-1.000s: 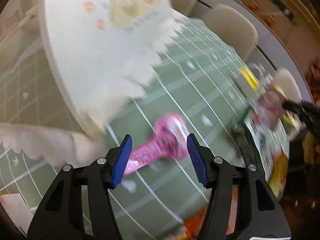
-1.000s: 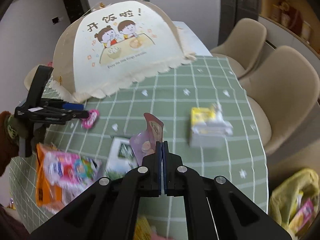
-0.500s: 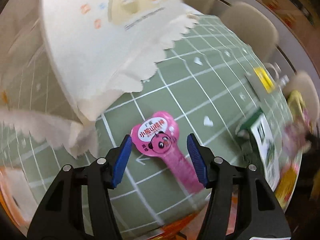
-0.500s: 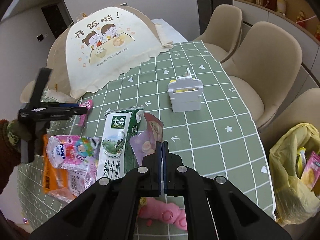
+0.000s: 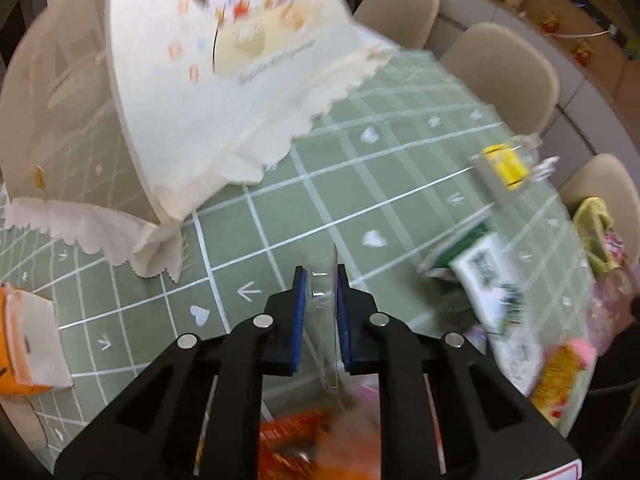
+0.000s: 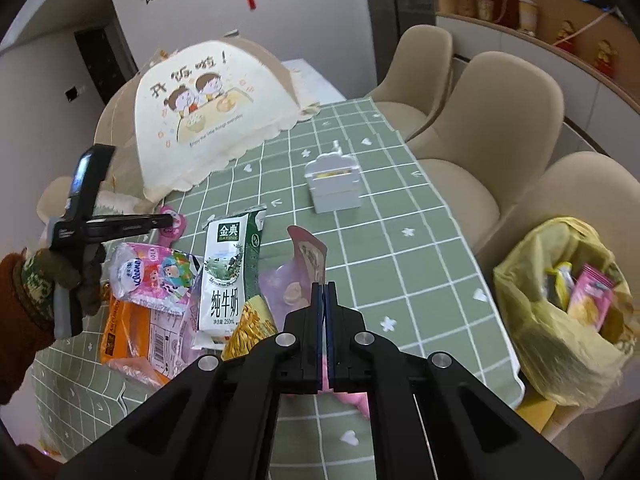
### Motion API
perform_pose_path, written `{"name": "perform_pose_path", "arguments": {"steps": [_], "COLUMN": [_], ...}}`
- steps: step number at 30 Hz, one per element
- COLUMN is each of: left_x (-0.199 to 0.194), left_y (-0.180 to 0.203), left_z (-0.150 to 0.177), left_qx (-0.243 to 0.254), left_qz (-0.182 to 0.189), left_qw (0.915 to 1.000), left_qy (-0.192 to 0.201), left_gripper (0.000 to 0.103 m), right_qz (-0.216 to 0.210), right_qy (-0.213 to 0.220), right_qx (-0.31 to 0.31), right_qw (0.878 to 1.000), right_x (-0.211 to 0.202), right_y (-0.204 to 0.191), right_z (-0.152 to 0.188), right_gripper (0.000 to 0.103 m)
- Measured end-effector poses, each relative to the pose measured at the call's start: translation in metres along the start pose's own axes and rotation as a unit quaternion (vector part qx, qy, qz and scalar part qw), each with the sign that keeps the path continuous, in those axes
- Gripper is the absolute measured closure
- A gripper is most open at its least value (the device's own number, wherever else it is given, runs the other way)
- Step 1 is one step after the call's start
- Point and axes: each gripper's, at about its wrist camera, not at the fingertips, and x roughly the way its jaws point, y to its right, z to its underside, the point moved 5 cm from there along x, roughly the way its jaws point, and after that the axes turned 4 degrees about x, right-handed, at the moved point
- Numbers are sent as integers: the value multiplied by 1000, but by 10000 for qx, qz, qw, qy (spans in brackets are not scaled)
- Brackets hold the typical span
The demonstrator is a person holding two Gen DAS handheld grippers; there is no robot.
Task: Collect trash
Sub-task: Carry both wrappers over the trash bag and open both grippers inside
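- On the green checked bench point(image 6: 400, 260), left side from the right wrist view: a pile of trash. Milk carton point(image 6: 228, 276), tissue pack point(image 6: 152, 272) and orange packet point(image 6: 124, 332) overlap each other.
- Right fingers point(image 6: 320, 312) are fully closed, pinching the bottom edge of a mauve snack pouch point(image 6: 304, 260). The pouch stands up from the tips, above the bench and just right of the milk carton.
- Left fingers point(image 5: 300, 304) have just been closing and now stand narrow. A thin clear plastic edge sits upright between the pads, against the right one.
- From the right wrist view, those same fingertips are on the pink lollipop wrapper point(image 6: 174, 226), at the near hem of the food cover point(image 6: 200, 120). I read that as gripped. The left view is motion-blurred, so I can't confirm pad contact on both sides.
- A gloved hand point(image 6: 76, 276) holds the left tool at the left edge of the frame.
- The yellow trash bag point(image 6: 560, 340) is open off the bench's right edge, next to the beige chairs point(image 6: 500, 128), with wrappers already inside. It is well apart from both fingers.
- A white box point(image 6: 334, 184) stands mid-bench, clear of the pile.
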Motion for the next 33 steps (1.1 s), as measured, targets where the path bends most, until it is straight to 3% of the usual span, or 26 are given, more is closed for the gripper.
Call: {"name": "perform_pose_path", "arguments": {"steps": [3, 7, 12, 17, 26, 33], "left_x": [-38, -63, -67, -109, -169, -157], "left_y": [13, 15, 20, 55, 171, 285], "left_z": [-3, 0, 10, 0, -35, -50], "left_qx": [60, -241, -279, -18, 425, 745], "left_qz": [56, 438, 555, 518, 950, 1399], "left_qw": [9991, 9955, 9947, 9908, 9744, 9690], "left_qy": [427, 805, 818, 1254, 1994, 1895], "left_gripper": [90, 89, 90, 90, 90, 90], "right_qz": [-52, -63, 28, 121, 342, 677], "right_qy": [168, 349, 497, 564, 947, 1236], "right_qx": [7, -74, 5, 75, -1, 12], "right_qw": [9998, 9993, 9988, 9983, 9949, 9900], "right_x": [-19, -41, -62, -74, -109, -140], "right_y": [3, 7, 21, 40, 99, 178], "right_z": [2, 4, 12, 14, -5, -19], "right_gripper": [99, 99, 99, 99, 99, 99]}}
